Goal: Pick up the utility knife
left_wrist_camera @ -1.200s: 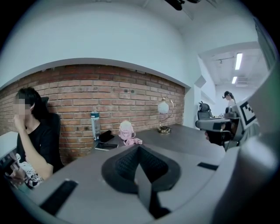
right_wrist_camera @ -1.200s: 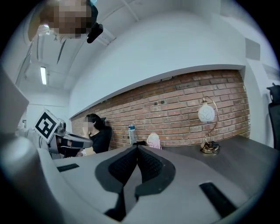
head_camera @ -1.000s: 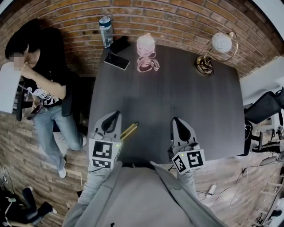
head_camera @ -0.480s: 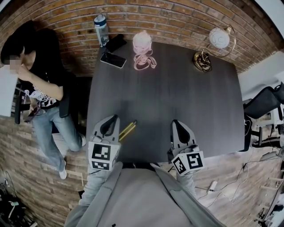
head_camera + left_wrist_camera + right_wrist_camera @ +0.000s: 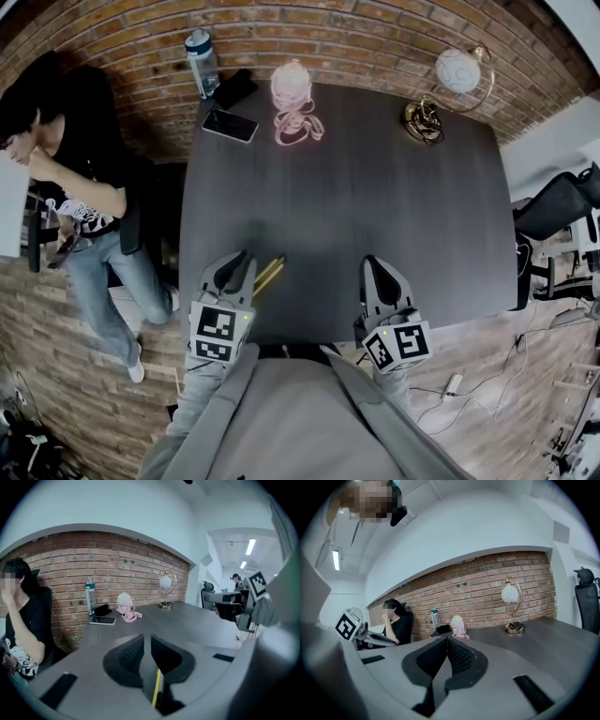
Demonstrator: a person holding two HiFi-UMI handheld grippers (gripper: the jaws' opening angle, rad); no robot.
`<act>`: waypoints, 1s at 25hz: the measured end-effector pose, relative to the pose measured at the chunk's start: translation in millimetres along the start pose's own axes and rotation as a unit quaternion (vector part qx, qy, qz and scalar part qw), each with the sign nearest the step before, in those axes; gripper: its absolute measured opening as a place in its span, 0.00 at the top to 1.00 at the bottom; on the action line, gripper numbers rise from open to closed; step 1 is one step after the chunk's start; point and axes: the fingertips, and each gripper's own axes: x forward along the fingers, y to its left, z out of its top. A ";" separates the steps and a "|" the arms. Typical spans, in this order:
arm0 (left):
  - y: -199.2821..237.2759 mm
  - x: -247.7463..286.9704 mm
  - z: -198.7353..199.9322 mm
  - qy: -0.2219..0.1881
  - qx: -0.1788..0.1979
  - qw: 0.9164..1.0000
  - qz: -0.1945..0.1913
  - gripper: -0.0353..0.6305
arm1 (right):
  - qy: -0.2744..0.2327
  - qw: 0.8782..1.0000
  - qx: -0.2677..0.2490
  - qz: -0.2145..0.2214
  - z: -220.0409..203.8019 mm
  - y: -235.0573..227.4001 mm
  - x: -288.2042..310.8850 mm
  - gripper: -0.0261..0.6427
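The utility knife (image 5: 269,274), yellow and black, lies slantwise near the front left of the dark table (image 5: 356,187). My left gripper (image 5: 235,262) sits just left of it, low over the table, with its jaws shut and nothing between the pads. In the left gripper view the knife's yellow edge (image 5: 157,688) shows low down in the slit behind the pads (image 5: 132,654). I cannot tell whether the gripper touches it. My right gripper (image 5: 377,269) hovers at the front right, shut and empty, with its pads (image 5: 461,657) together.
At the table's far left are a phone (image 5: 230,125), a dark case (image 5: 231,89), a water bottle (image 5: 201,58) and a pink corded thing (image 5: 293,101). A globe lamp (image 5: 441,89) stands far right. A person (image 5: 70,178) stands left of the table, by the brick wall.
My left gripper has sunk lower beside the knife. The right gripper has hardly shifted. The far objects slid left in the head view.
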 end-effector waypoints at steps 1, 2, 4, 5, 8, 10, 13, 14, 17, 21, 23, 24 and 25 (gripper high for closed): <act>-2.1 1.6 -2.7 0.005 0.001 1.000 -0.006 0.91 | 0.001 1.000 0.001 -0.001 -0.6 -0.5 -0.4 0.93; -4.4 3.3 -5.1 0.009 -0.001 1.000 -0.012 0.89 | 0.002 1.000 0.002 -0.002 -1.0 -1.0 -0.8 0.93; -8.7 6.7 -10.4 0.021 -0.002 0.999 -0.025 0.81 | 0.003 1.000 0.004 -0.003 -1.9 -1.6 -1.1 0.94; -10.6 8.0 -13.1 0.027 0.002 0.999 -0.030 0.81 | 0.004 1.000 0.005 -0.004 -2.7 -1.6 -1.0 0.93; -18.1 12.0 -23.5 0.045 0.019 0.998 -0.042 0.79 | 0.005 1.000 0.008 -0.004 -5.5 -1.2 -1.5 0.93; -23.7 15.1 -32.5 0.059 0.029 0.997 -0.052 0.77 | 0.006 1.000 0.009 -0.002 -7.1 -0.6 -1.7 0.93; -30.6 19.2 -49.3 0.081 0.036 0.994 -0.066 0.75 | 0.008 1.000 0.010 -0.003 -10.2 -0.9 -3.0 0.93; -32.9 20.3 -55.6 0.090 0.038 0.993 -0.071 0.74 | 0.009 1.000 0.011 -0.005 -11.6 -1.6 -4.2 0.93; -39.3 23.5 -74.9 0.117 0.050 0.988 -0.081 0.70 | 0.013 1.000 0.014 -0.009 -16.1 -5.2 -8.8 0.93; -43.9 27.2 -103.5 0.158 0.057 0.982 -0.087 0.68 | 0.021 1.000 0.019 -0.013 -23.5 -9.9 -13.8 0.93; -44.9 28.9 -113.7 0.173 0.062 0.979 -0.090 0.67 | 0.024 0.999 0.021 -0.013 -26.9 -11.3 -15.7 0.93; -44.9 29.6 -117.9 0.178 0.063 0.978 -0.091 0.67 | 0.026 0.999 0.022 -0.014 -28.5 -11.7 -16.7 0.93; -44.9 30.5 -121.9 0.181 0.064 0.977 -0.092 0.67 | 0.027 0.999 0.023 -0.014 -30.1 -11.9 -17.5 0.93</act>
